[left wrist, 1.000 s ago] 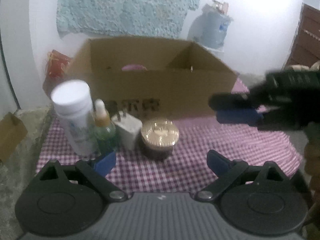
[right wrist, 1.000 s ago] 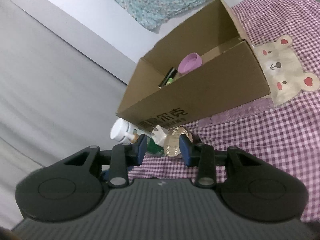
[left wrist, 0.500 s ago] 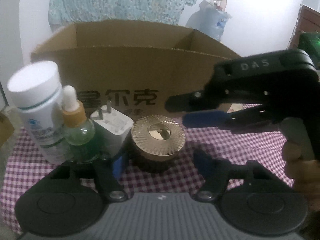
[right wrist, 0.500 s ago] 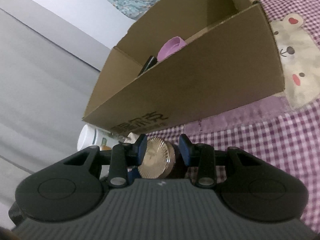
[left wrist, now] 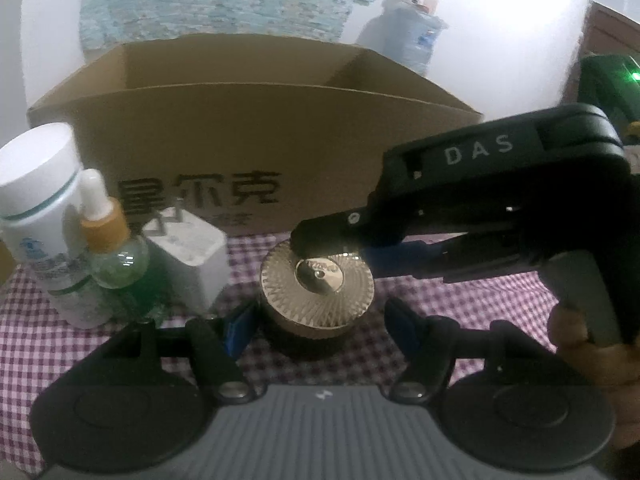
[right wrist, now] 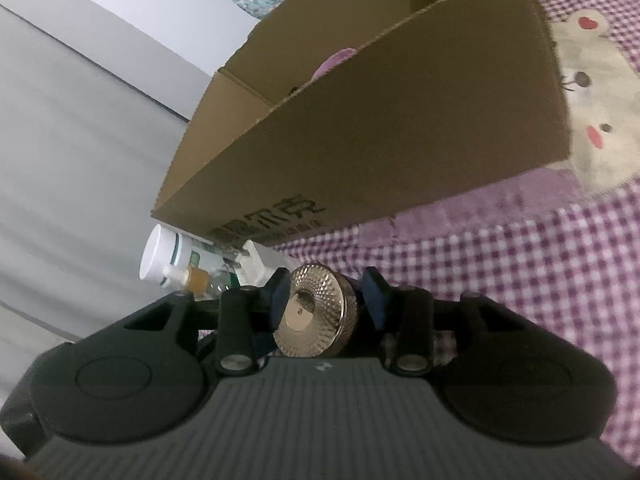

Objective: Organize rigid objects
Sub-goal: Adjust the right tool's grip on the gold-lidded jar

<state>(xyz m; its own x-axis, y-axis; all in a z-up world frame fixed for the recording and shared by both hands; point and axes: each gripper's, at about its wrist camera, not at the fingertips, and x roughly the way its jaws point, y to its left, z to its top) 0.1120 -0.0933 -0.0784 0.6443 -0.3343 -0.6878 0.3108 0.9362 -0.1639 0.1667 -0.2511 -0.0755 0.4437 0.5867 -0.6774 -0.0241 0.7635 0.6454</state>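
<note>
I count one of each: one cardboard box (left wrist: 240, 132), one gold-lidded jar (left wrist: 316, 280), one white bottle (left wrist: 40, 200), one dropper bottle (left wrist: 108, 248) and one white plug charger (left wrist: 192, 256), all on the checked cloth (left wrist: 460, 300).

The jar stands between my left fingers (left wrist: 320, 324), which have just been closing. They are still fairly wide, and neither pad touches the jar. The charger and both bottles stand just beyond my left-hand pad, and the box is further ahead.

My right fingers (right wrist: 326, 300) straddle the same jar's lid from the other side. They have just been opening. One pad looks against the rim and the other shows a sliver of gap, so I have no grip on it.

Only the right view looks into the box, where one purple round thing (right wrist: 334, 60) lies, and shows a bear print (right wrist: 592, 80) on the cloth. Only the left view shows the hand (left wrist: 576, 336) that carries my right fingers and a water jug (left wrist: 412, 36) behind the box.
</note>
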